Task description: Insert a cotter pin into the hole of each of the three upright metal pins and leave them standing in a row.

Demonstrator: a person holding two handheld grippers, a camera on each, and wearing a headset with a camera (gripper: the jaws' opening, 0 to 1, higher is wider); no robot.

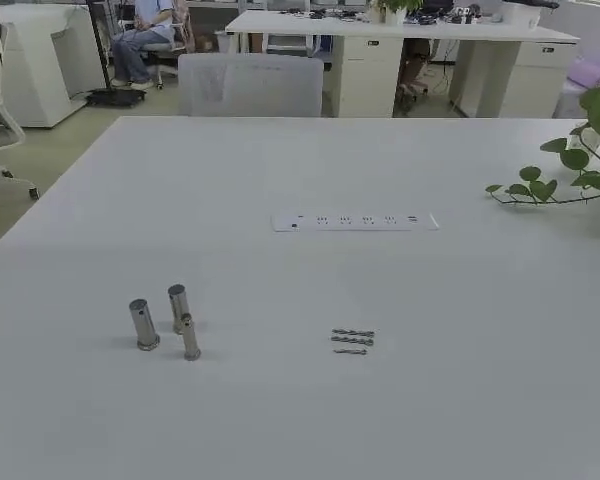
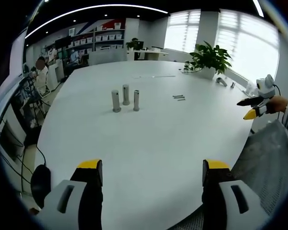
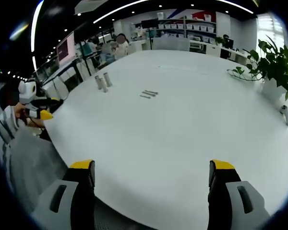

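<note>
A white table [image 1: 430, 400] bears a power strip [image 1: 355, 221]; a leafy plant [image 1: 580, 165] trails over its right edge. Beyond stand a grey chair [image 1: 250, 85] and what seems a seated person [image 1: 145, 35].

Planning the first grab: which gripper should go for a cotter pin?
Right, likely. The cotter pins lie right of the metal pins, nearer the right gripper; the left gripper faces the metal pins. Both are open.
</note>
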